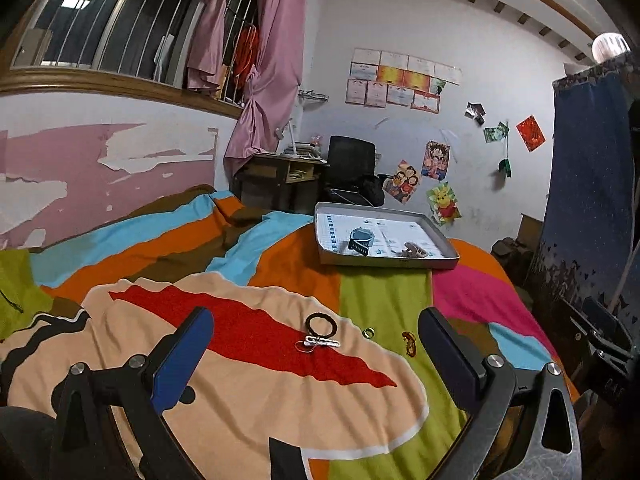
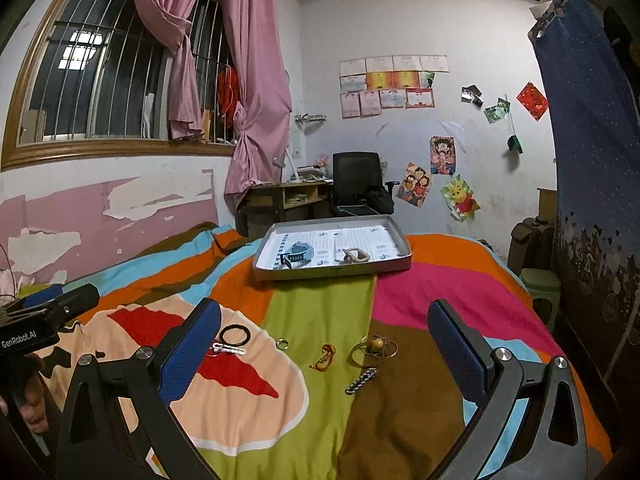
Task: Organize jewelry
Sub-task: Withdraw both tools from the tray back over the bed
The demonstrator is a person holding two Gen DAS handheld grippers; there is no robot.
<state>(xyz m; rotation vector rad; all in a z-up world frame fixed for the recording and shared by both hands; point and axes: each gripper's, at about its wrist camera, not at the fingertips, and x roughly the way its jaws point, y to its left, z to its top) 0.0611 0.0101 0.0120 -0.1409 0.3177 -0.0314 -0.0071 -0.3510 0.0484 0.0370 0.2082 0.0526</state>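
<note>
Left wrist view: we are holding the left gripper (image 1: 316,350) low over the bedspread (image 1: 380,296), its fingers spread wide and gripping nothing. Lying between the fingertips' line of sight are a black hair ring (image 1: 320,326) and, touching its near edge, a white clip (image 1: 322,342); a small metal ring (image 1: 368,333) and an amber piece (image 1: 410,343) are sitting just to the right. Far ahead the tray (image 1: 400,262) is resting on the bed, already carrying a watch (image 1: 361,239) and a tan bracelet (image 1: 414,250). Right wrist view: we are keeping the right gripper (image 2: 324,340) equally released, empty, hovering nearer the middle of the bed. From here the loose pieces are reading left to right as hair ring (image 2: 235,335) with clip (image 2: 228,349), small ring (image 2: 282,344), amber piece (image 2: 325,358), a wire hoop bundle with a bead (image 2: 374,348), and a braided cord (image 2: 361,381) nearest us. The tray (image 2: 332,272) is standing far, centre, well apart from all of them. We are judging the sorting as partly done: two items in, six or so left on the spread. The step in hand looks like choosing the next pick. For the left side that calls for dropping onto the hair ring and clip, pinching low against soft cloth without snagging the fabric, then carrying far and right to the tray.
</note>
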